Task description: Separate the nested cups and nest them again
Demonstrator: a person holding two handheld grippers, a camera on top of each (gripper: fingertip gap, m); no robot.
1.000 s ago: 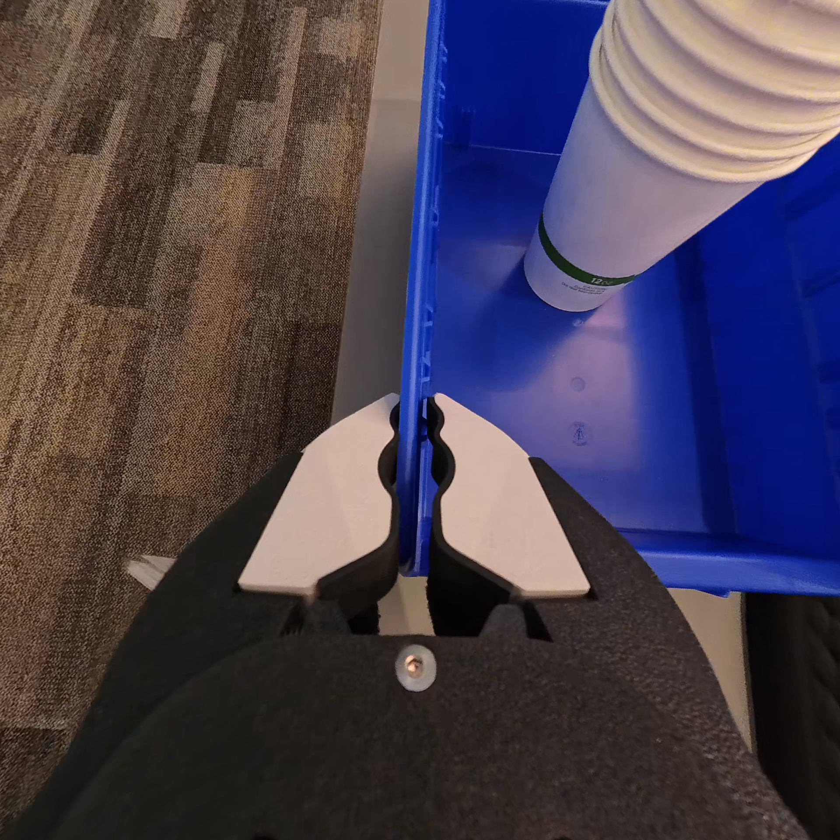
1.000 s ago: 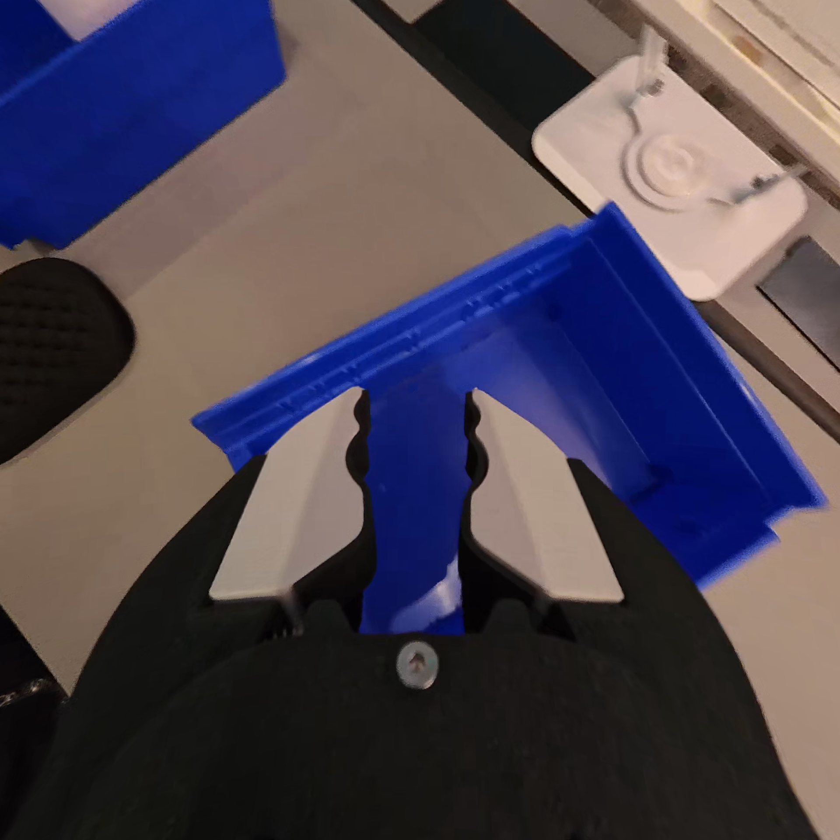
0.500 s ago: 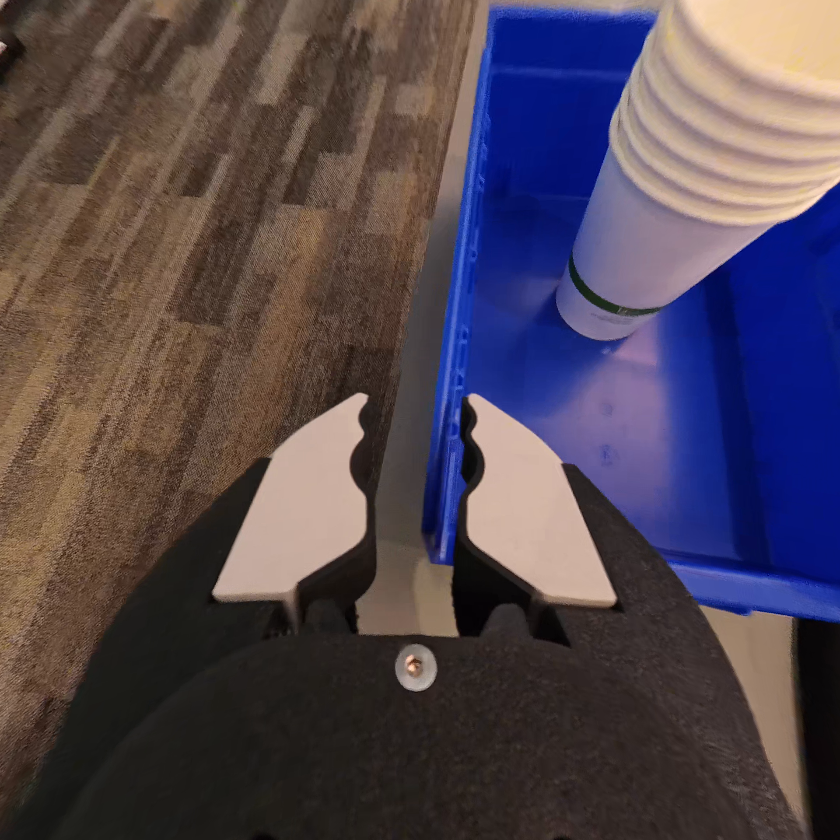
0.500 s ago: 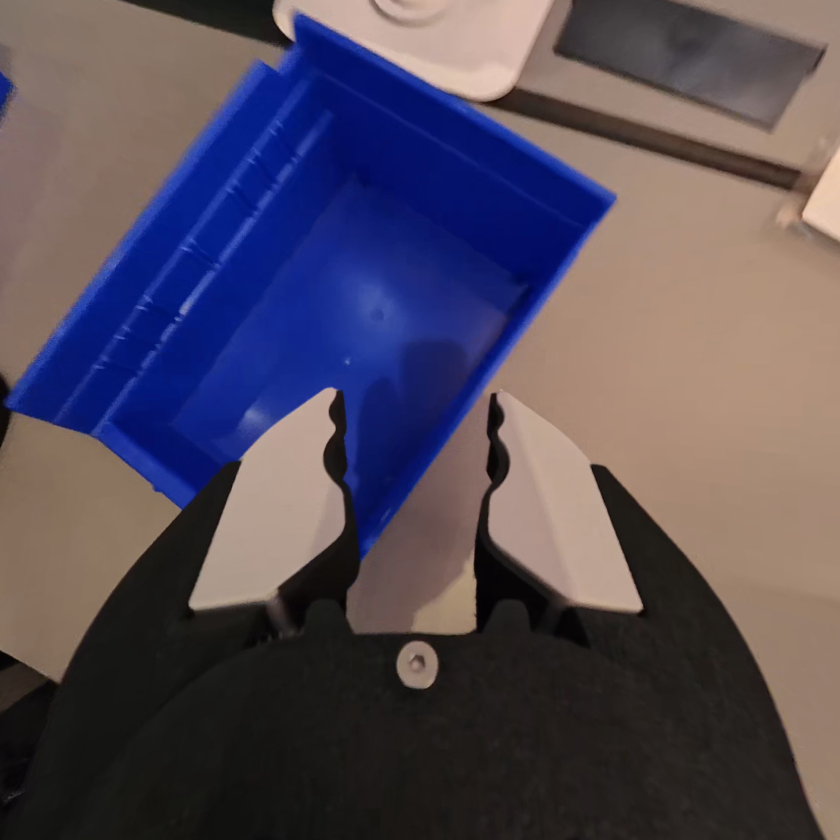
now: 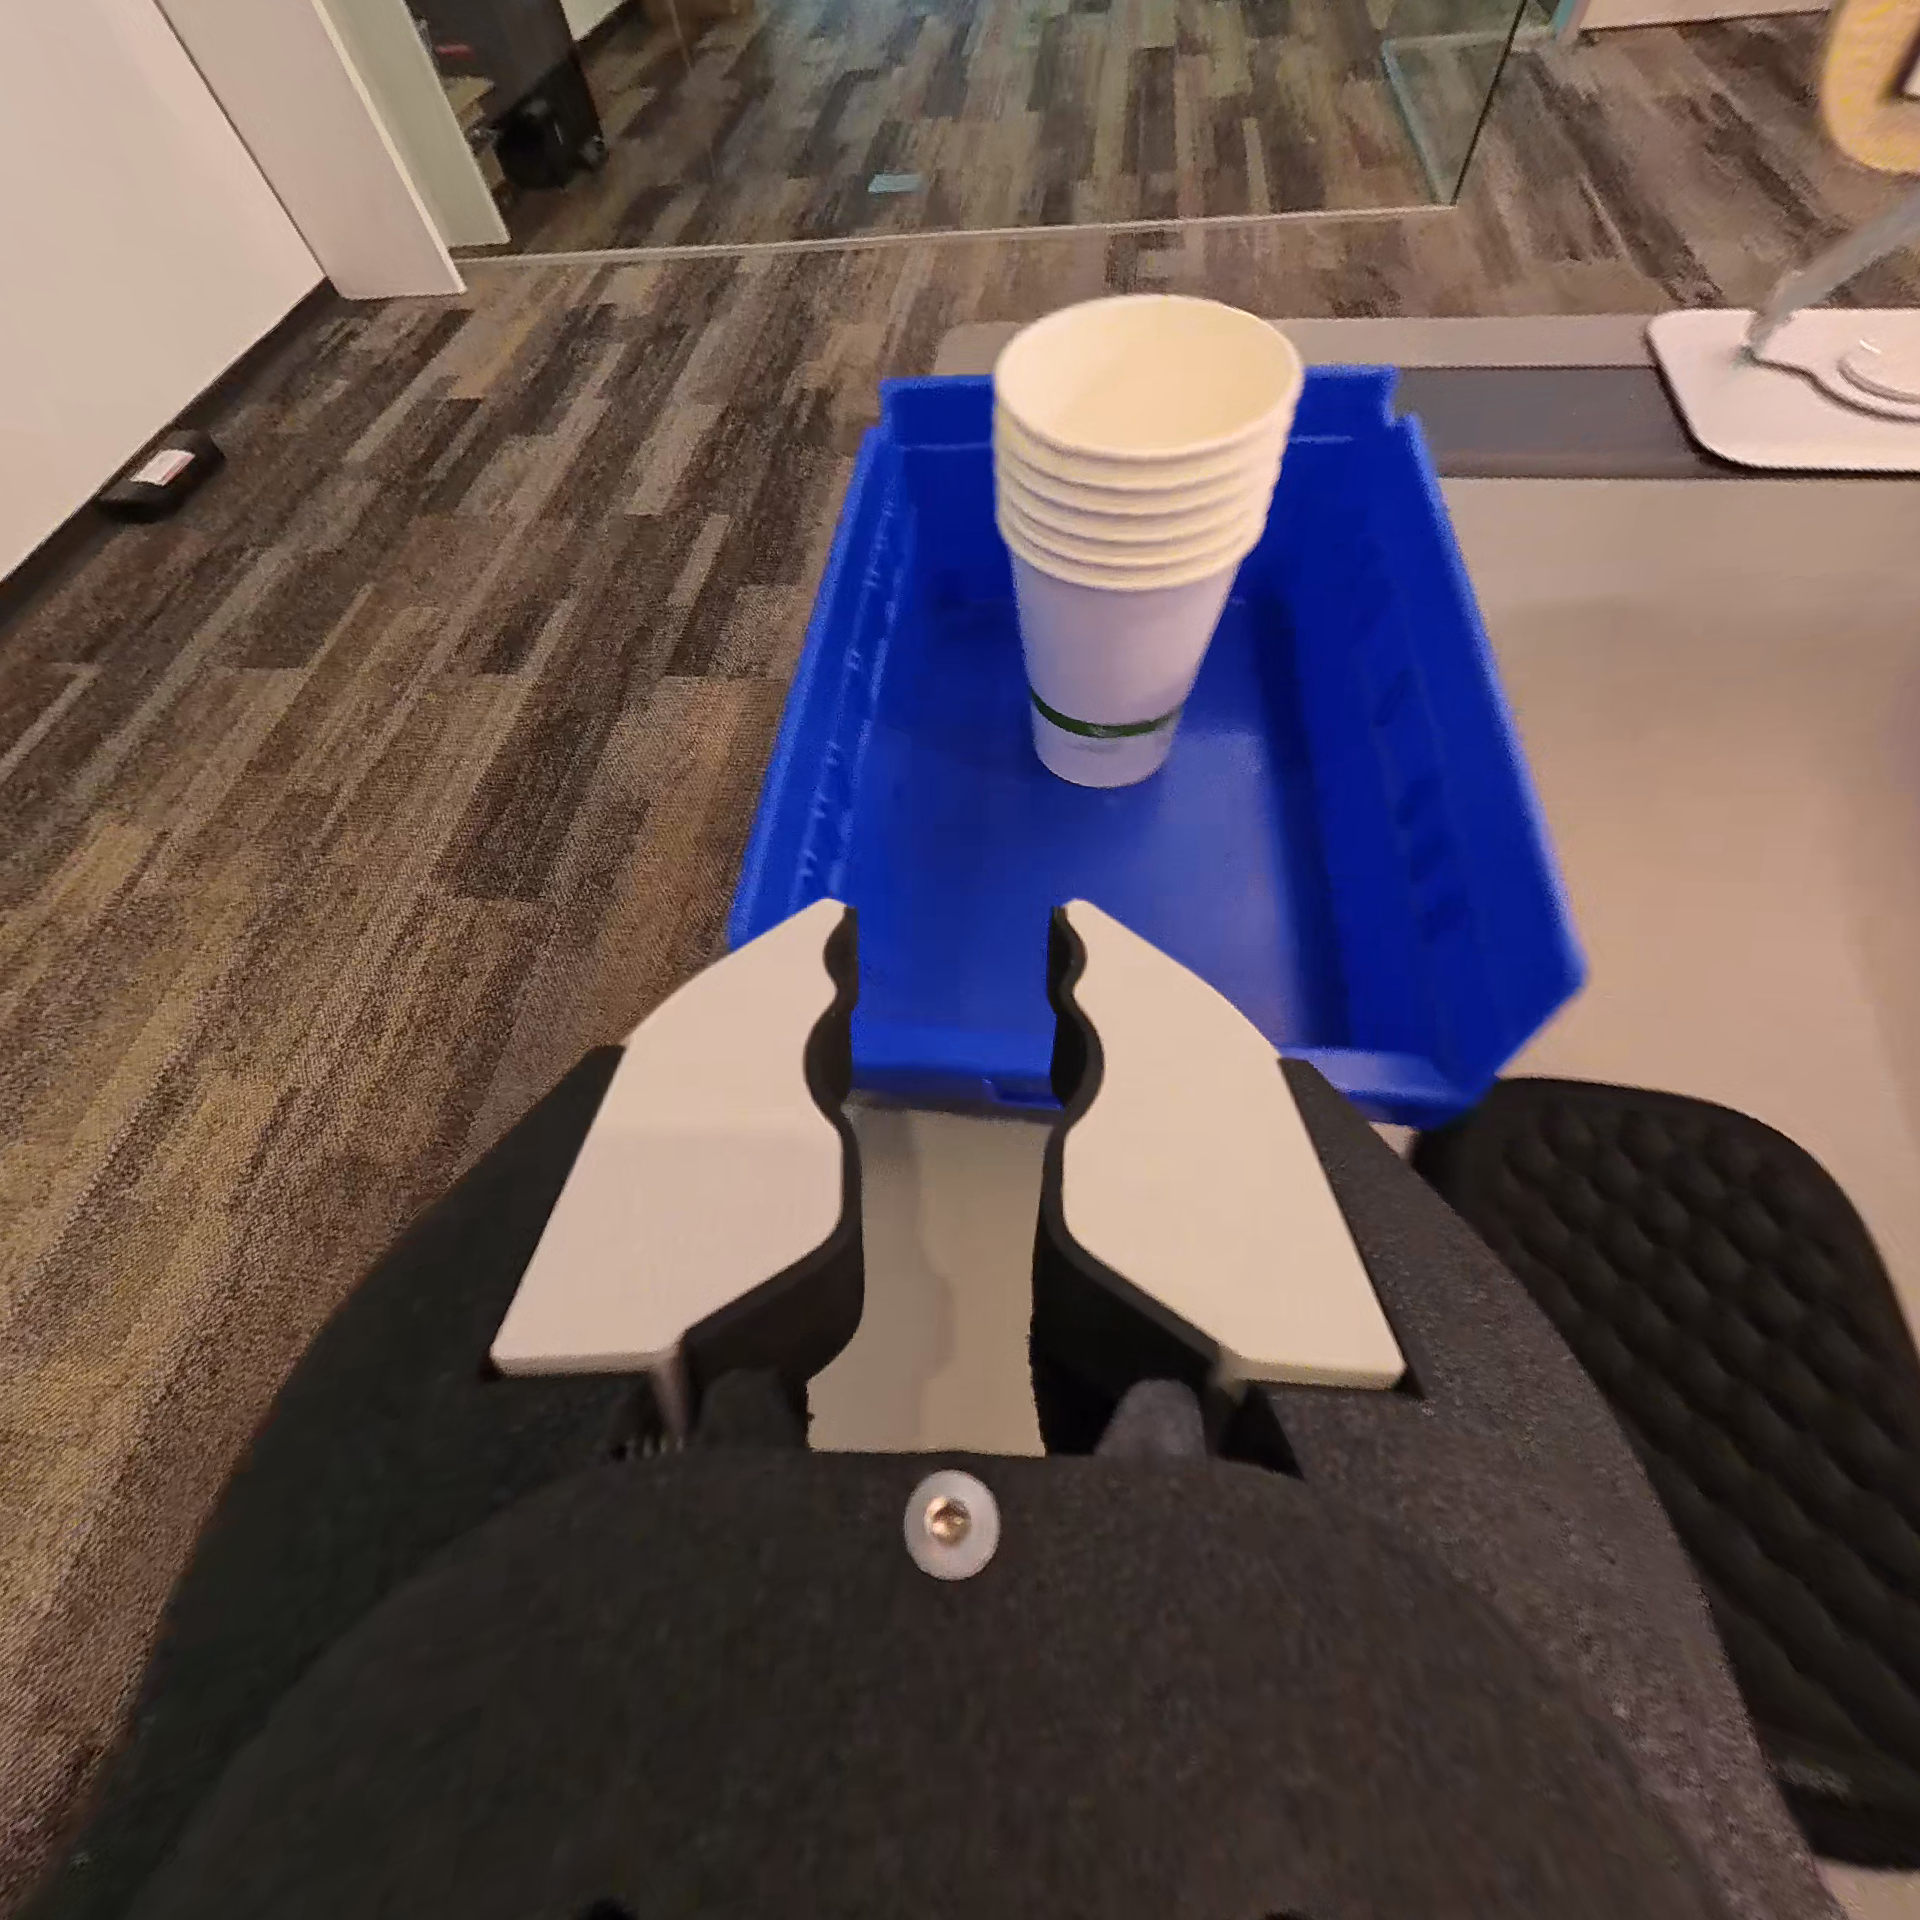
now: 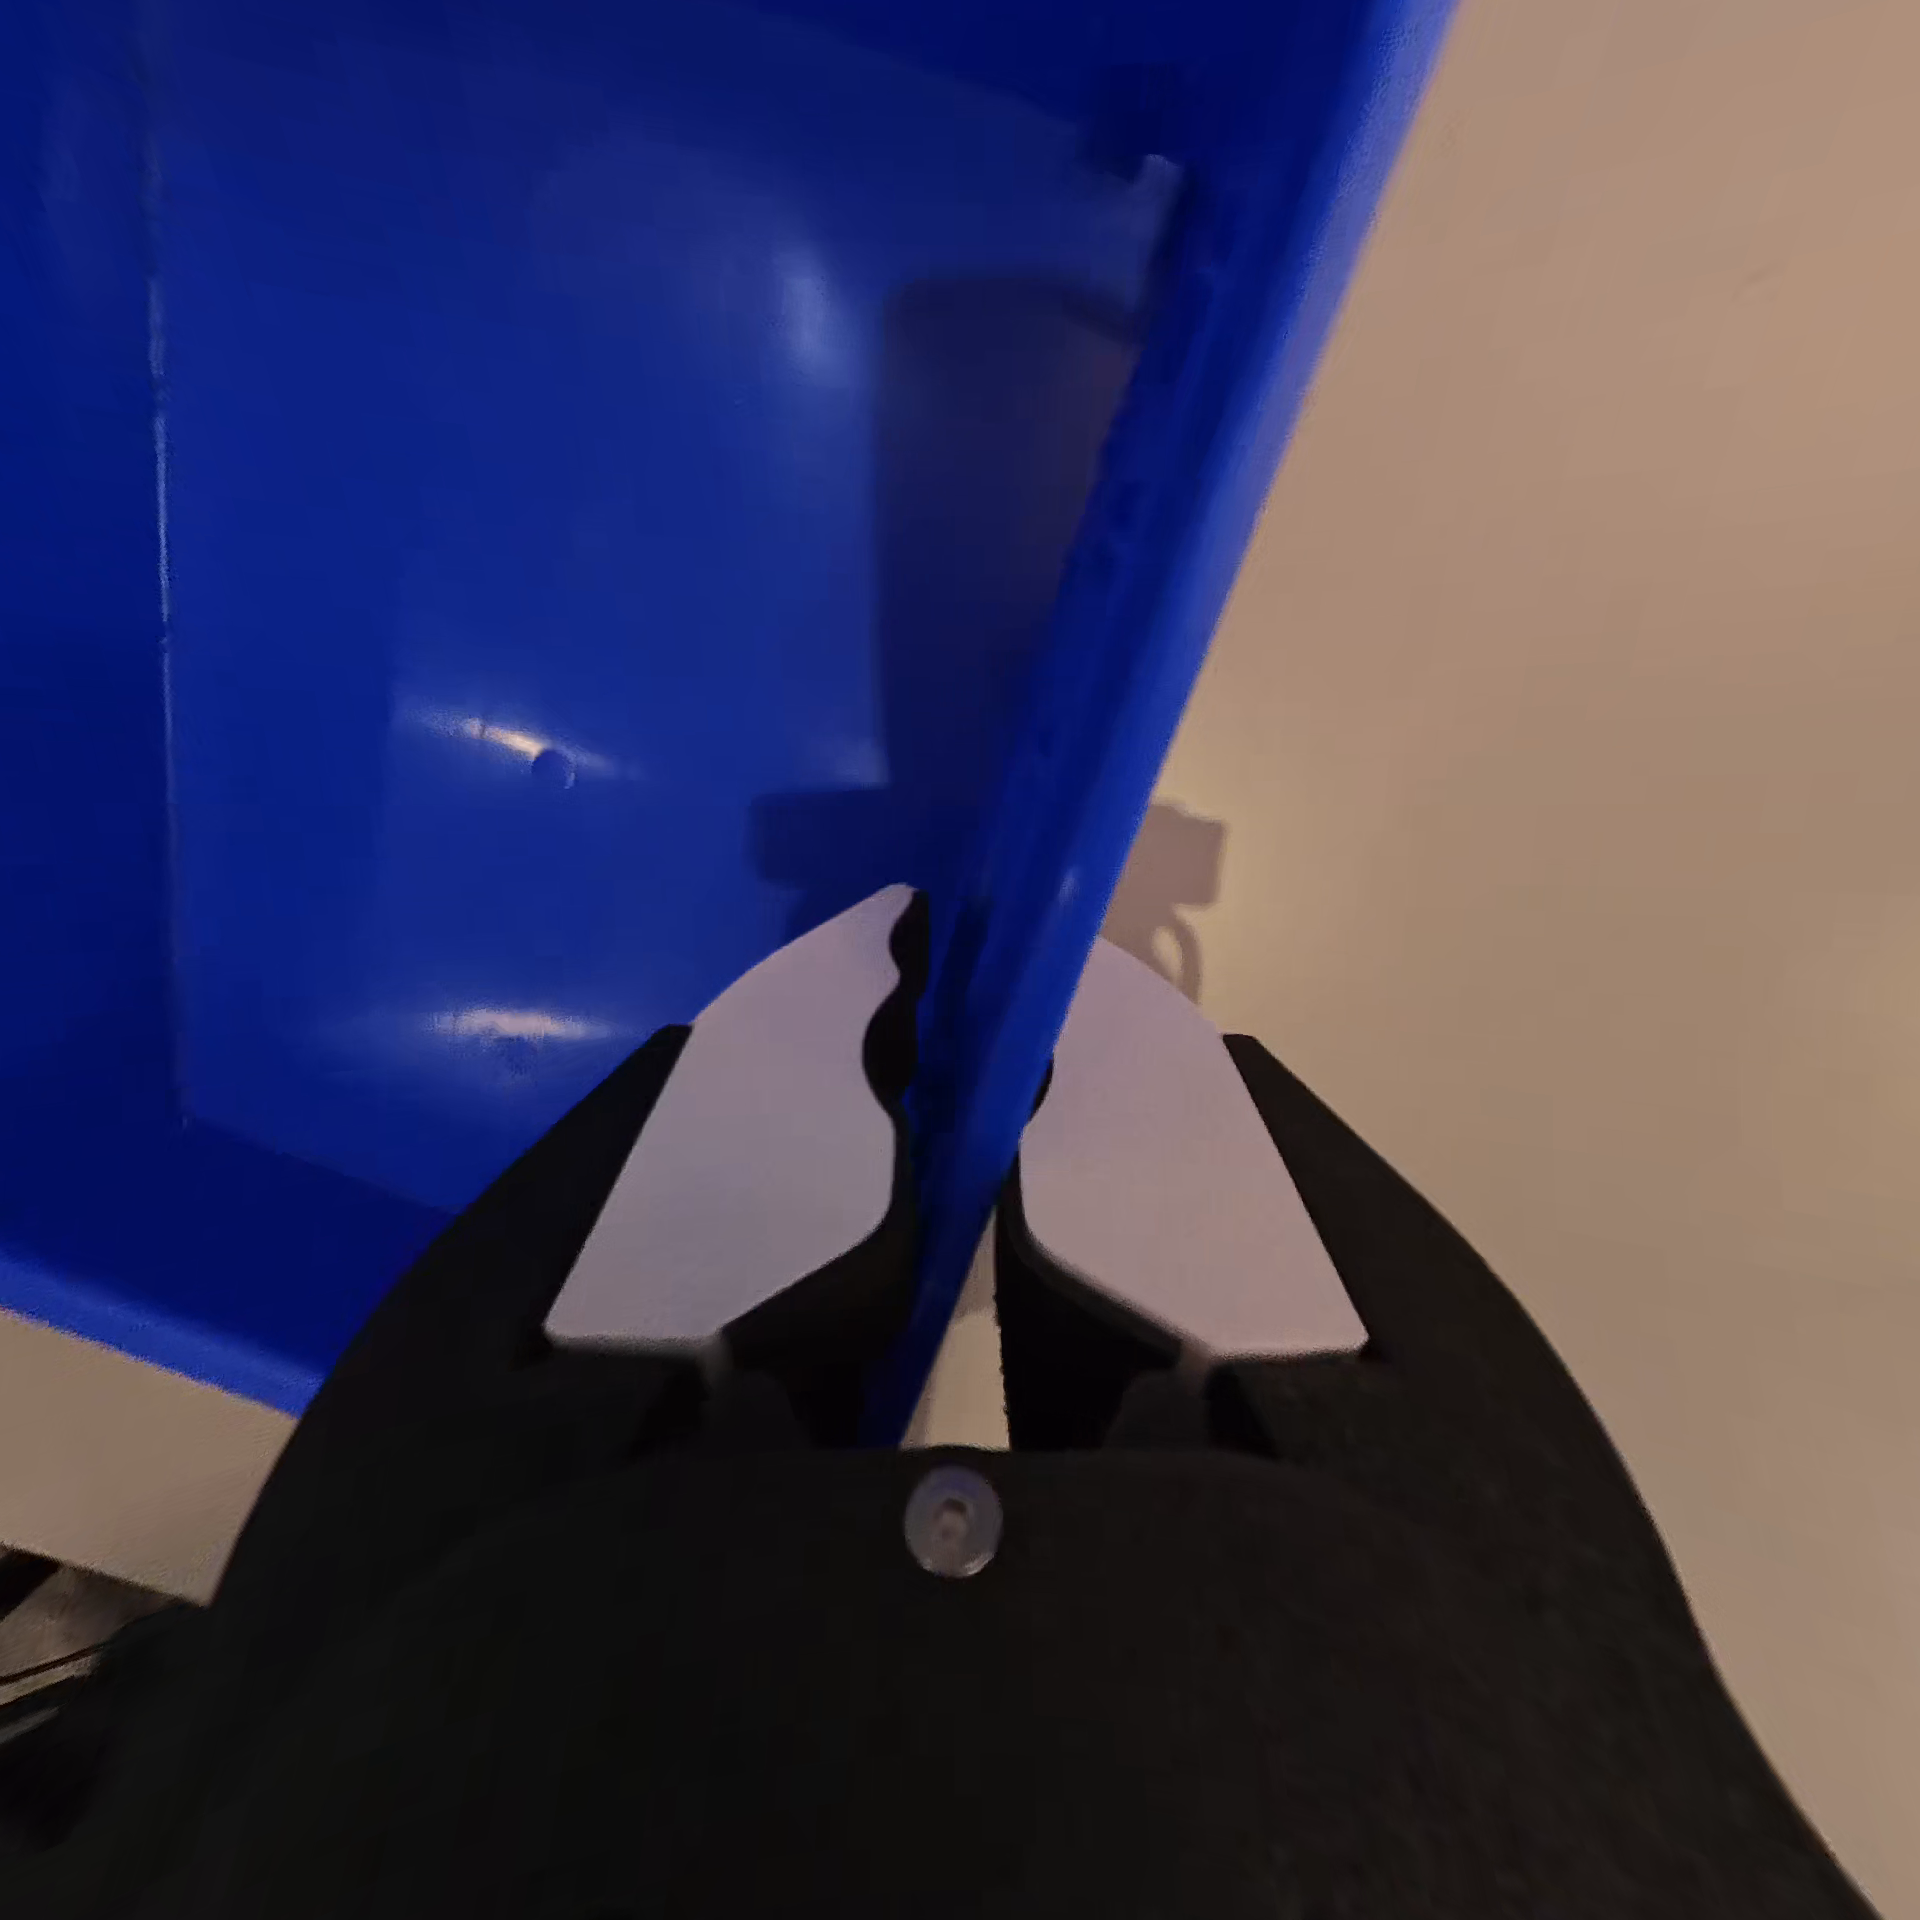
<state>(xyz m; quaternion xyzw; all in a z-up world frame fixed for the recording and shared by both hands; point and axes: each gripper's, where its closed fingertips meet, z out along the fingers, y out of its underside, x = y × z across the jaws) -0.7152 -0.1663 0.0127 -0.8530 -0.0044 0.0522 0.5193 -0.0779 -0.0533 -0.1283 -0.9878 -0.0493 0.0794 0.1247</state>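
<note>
On the grey table (image 5: 1683,665), a blue bin (image 5: 1455,665) holds the stack of nested paper cups (image 5: 1132,540), upright on the bin floor toward its far end. Left gripper (image 5: 951,935) hangs above the bin's near edge, jaws spread, nothing between them, well apart from the cups. Black mesh pad (image 5: 1704,1351) lies just beside the bin's near right corner. Right gripper (image 6: 987,935) has its jaws pinching the side wall of a second blue bin (image 6: 520,520), one finger inside, one outside

A grey table (image 5: 1704,727) carries a blue bin (image 5: 1455,665).
</note>
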